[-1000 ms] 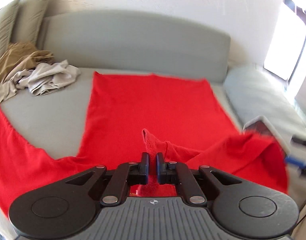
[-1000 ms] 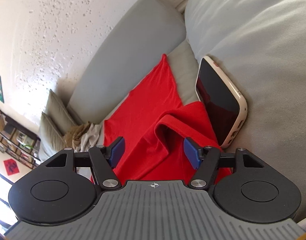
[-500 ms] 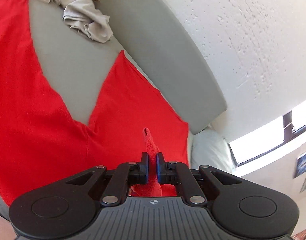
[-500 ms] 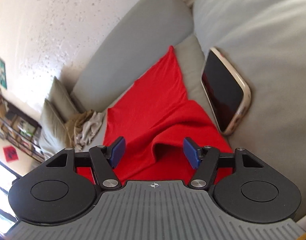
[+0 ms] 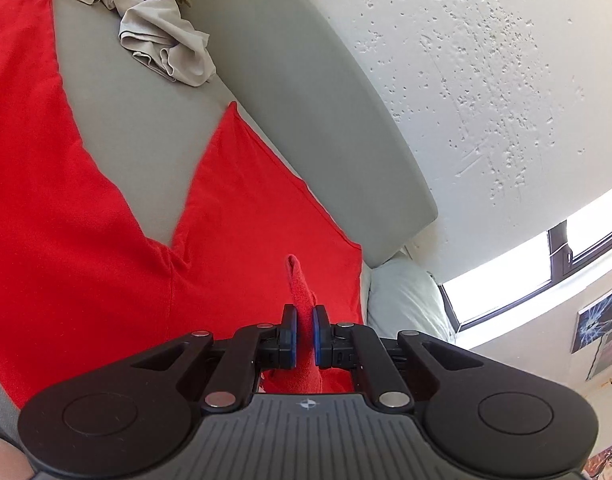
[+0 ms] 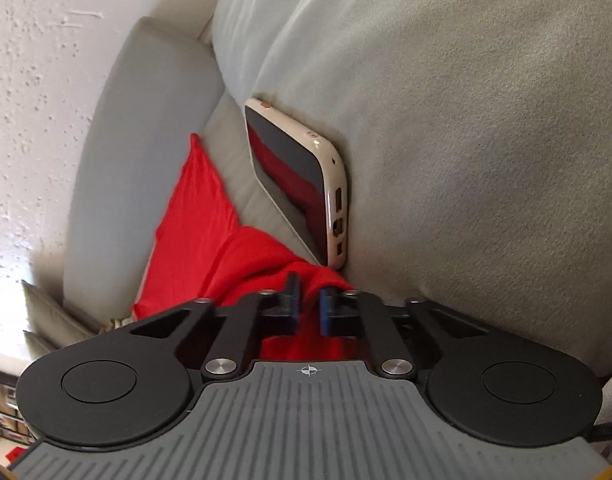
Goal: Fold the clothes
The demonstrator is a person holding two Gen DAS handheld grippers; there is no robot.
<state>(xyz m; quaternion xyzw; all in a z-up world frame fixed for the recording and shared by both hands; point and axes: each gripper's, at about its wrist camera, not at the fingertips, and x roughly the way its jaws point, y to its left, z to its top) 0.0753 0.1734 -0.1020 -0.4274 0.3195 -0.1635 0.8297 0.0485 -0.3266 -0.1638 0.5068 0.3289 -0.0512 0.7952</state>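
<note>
Left wrist view: your left gripper (image 5: 304,330) has its two blue pads drawn almost together, pinching a narrow ridge of the red garment (image 5: 106,264) that stands up between them and pokes out past the fingertips. The rest of the garment lies spread flat on the grey sofa seat (image 5: 134,148), reaching up to the sofa backrest (image 5: 317,108); a V-shaped gap in the cloth leaves a wedge of seat bare. At the upper left, a crumpled heap of beige clothes (image 5: 162,44) sits on the seat against the backrest, apart from the red cloth. A pale cushion (image 5: 405,304) lies at the right end of the sofa, just beyond the garment's far edge. Behind it, the rough white wall (image 5: 485,80) carries a bright window (image 5: 545,268).

Right wrist view: your right gripper (image 6: 307,308) is nearly closed, with a narrow gap left between the pads. A bunched fold of the red garment (image 6: 198,216) rises into that gap, and the pads appear to grip it. A phone (image 6: 294,176) in a cream case leans, screen outward, against the large pale cushion (image 6: 465,140); its lower corner touches the bunched cloth just ahead of your fingertips. The garment runs away from the gripper as a narrowing strip toward the backrest (image 6: 146,120).
</note>
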